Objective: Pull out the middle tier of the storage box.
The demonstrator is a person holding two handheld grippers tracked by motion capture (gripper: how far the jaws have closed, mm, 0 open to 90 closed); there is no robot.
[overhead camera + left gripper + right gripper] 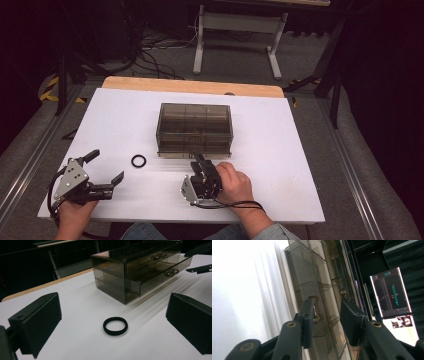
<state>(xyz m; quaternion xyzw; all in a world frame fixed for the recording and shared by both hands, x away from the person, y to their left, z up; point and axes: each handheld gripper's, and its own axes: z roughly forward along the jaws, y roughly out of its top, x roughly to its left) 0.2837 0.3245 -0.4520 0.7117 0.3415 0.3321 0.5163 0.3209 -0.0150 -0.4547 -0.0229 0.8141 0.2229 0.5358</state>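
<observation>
Hovering low over the near left of the bench (280, 150), the left gripper (106, 170) has its jaws set wide apart with nothing between them, aimed toward a small black ring (115, 325) that lies flat on the white surface just ahead. That ring looks like a soft elastic band (light, limp, likely to slide on the smooth top), so pinching across one side of the loop would probably serve better than trying to span it.

Nearer the middle, the right gripper (327, 315) is turned on its side at the front of the smoked plastic drawer box (195, 129), its jaws partly apart and not pressing on anything. One small metal knob (315, 311) sits beside the inner face of one jaw, and a second knob (343, 292) shows just beyond the other jaw's tip.

Farther back, the box stands at the bench centre, drawers seemingly shut. It appears rigid, thin-walled, light and slick, so a pull on a knob may drag the whole box; the knob is the only real purchase, and bracing the case would help.
</observation>
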